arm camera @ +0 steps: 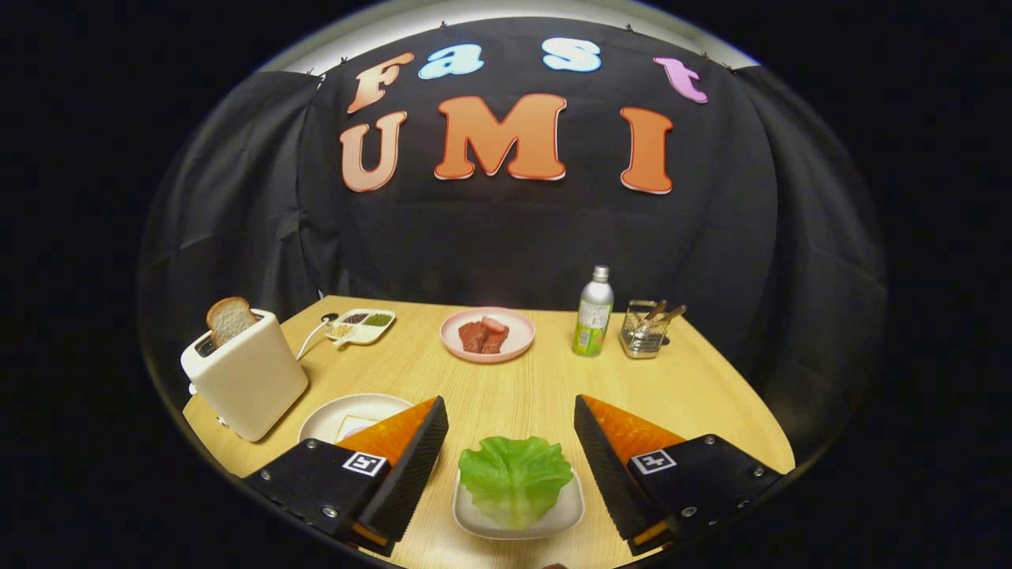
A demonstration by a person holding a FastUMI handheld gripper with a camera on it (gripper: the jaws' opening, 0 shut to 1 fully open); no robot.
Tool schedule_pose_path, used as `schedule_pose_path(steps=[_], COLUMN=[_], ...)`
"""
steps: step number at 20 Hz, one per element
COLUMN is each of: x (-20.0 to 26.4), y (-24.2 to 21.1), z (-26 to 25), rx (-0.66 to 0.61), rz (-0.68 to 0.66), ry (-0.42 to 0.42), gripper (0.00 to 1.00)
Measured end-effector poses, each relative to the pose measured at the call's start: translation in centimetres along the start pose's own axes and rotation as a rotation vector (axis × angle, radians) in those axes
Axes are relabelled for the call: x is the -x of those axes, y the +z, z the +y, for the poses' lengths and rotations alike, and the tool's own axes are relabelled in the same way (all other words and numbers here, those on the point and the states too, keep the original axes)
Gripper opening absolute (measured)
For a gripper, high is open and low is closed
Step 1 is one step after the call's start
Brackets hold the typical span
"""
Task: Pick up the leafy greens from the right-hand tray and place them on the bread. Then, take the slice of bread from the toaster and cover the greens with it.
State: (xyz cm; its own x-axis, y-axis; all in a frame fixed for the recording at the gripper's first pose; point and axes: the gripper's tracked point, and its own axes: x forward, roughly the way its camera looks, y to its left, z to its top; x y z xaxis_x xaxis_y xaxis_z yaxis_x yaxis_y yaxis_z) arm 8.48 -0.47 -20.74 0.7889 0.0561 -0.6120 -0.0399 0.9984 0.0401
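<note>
We see the gripper (511, 438) at the bottom of the frame with its two fingers (411, 466) spread wide apart, holding nothing. Between them, low in the centre, lies the lettuce (515, 475), a single green leaf resting in a small white tray (563, 518); neither finger touches the leaf or the tray, and the leaf overhangs the tray's far rim. Just behind the left finger, at lower left, sits a white plate (336, 416) with a slice of bread (353, 427) on it, both partly hidden by that finger, so we cannot tell how the slice lies. Further left stands a cream toaster (245, 379) with a second slice, the toast (230, 319), sticking upright out of its slot; a white cord (310, 341) runs from behind it. Beyond the toaster, in the middle left of the frame, is a white divided dish (362, 325) with small dark and green fillings. At the centre, well beyond the fingers, a pink plate (518, 344) carries reddish meat (483, 335). To the right of it stands a green bottle (594, 313) with a silver cap, and just beside that a clear holder (642, 333) with wooden-handled utensils. Everything rests on a light wooden table (696, 387).
</note>
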Motion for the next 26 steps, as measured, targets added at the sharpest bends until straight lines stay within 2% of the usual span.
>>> schedule_pose_path(steps=[7,14,17,21,26], x=[-2.3,-3.7,-4.3,-5.1,-5.7], y=[-6.5,-10.7,-12.1,-13.4,-14.5], z=[1.0,0.4,0.0,-0.1,-0.4], rx=[-0.031,0.044,0.078,0.098,0.003], rz=[0.321,0.511,0.562,0.606,0.645], ry=[0.054,0.041,0.023,0.015,0.019], gripper=[0.94,0.92,0.88,0.87,0.77])
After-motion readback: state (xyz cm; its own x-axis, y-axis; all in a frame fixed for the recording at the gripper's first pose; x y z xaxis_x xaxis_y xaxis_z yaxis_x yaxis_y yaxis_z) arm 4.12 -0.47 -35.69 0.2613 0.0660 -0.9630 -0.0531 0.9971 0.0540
